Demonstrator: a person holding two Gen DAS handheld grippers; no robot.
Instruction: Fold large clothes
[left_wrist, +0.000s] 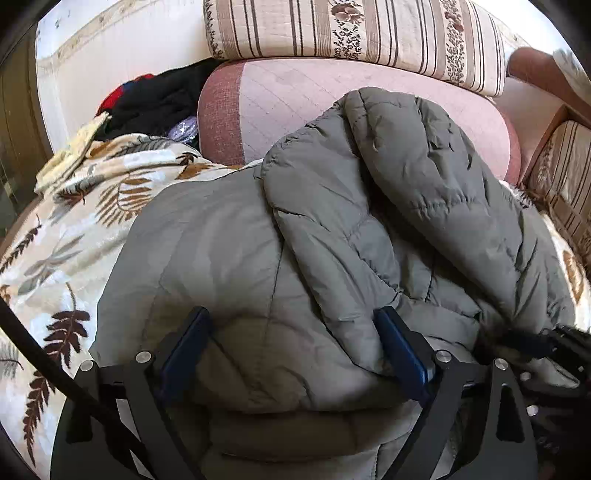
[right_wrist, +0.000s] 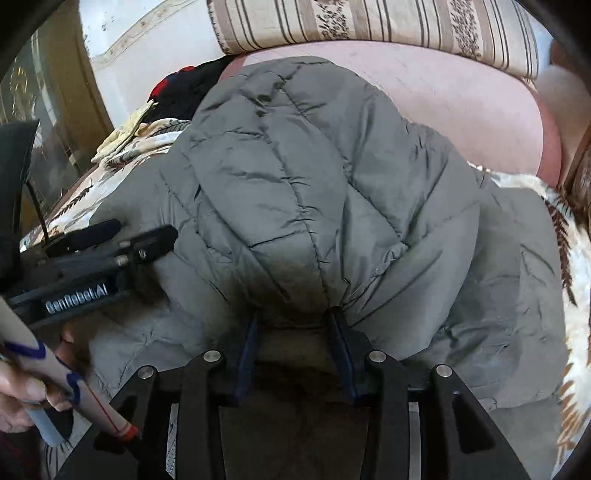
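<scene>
Fingers (right_wrist: 334, 332) of my right gripper (right_wrist: 295, 325) pinch a puffer jacket (right_wrist: 314, 192) fold; left gripper (left_wrist: 291, 332) straddles it, open. I should lay that fold flat, edges matched, before releasing.

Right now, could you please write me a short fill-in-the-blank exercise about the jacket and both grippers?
1. The quilted jacket is ____ in colour.
2. It lies on a blanket printed with ____.
3. The right gripper is ____ on a jacket fold.
4. The left gripper's jaws stand wide ____.

Missing words: grey; leaves; shut; open
</scene>
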